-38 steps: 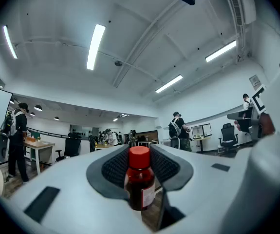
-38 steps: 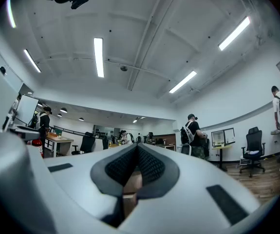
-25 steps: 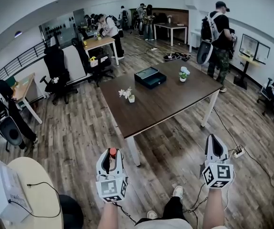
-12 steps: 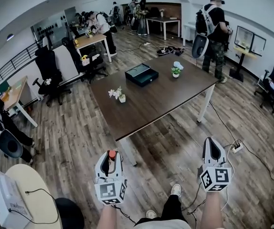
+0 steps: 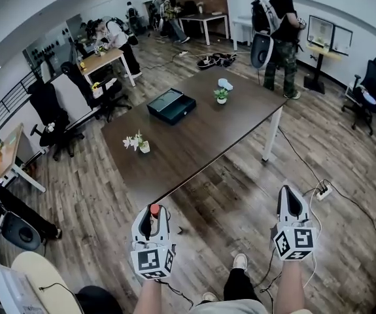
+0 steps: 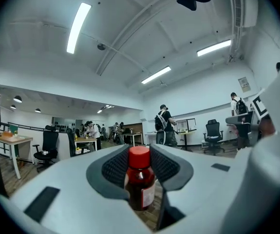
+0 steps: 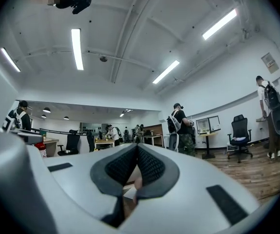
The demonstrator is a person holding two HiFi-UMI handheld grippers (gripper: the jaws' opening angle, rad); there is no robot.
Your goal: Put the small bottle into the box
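A small dark-red bottle with a red cap [image 6: 140,182] stands upright between the ribbed pads of my left gripper [image 6: 140,151], which is shut on it. In the head view its cap [image 5: 153,209] shows at the tips of that left gripper [image 5: 152,208], low and left of centre above the wooden floor. The dark open box [image 5: 171,105] lies on the far part of the brown table [image 5: 194,139], well ahead of both grippers. My right gripper [image 5: 291,190] hangs low on the right. Its pads meet with nothing between them in the right gripper view [image 7: 137,150].
On the table stand a small flower pot [image 5: 142,144] near the left edge and a green plant [image 5: 221,95] beyond the box. A person with a backpack [image 5: 274,18] stands past the table's far right corner. A power strip [image 5: 322,190] and cable lie on the floor at right.
The table and box have shifted left and closer in the head view as the person walks toward them. Both grippers hold the same pose, with the bottle still gripped.
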